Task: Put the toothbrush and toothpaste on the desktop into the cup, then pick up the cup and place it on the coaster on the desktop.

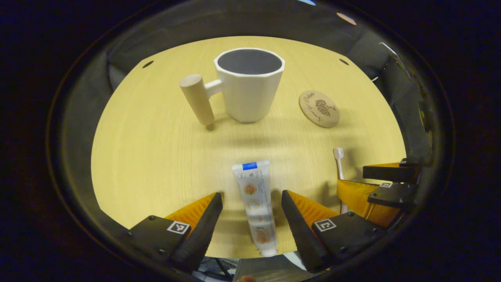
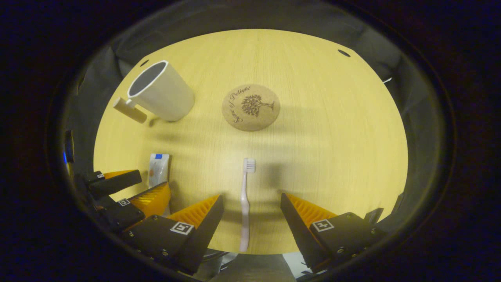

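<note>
With both orange-and-black grippers, left (image 1: 252, 209) and right (image 2: 250, 211), wide open, the white toothpaste tube (image 1: 256, 203) and white toothbrush (image 2: 245, 203) lie before the white wooden-handled cup (image 1: 248, 84); each should close squarely mid-length.

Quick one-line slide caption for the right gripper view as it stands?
Open right gripper straddles the toothbrush lying on the desktop, cork coaster and empty cup beyond.

On the desktop (image 1: 148, 156), toothpaste (image 1: 255, 203) lies before the cup (image 1: 248, 84), toothbrush (image 2: 245, 203) before the coaster (image 2: 251, 107), apparently apart.
</note>
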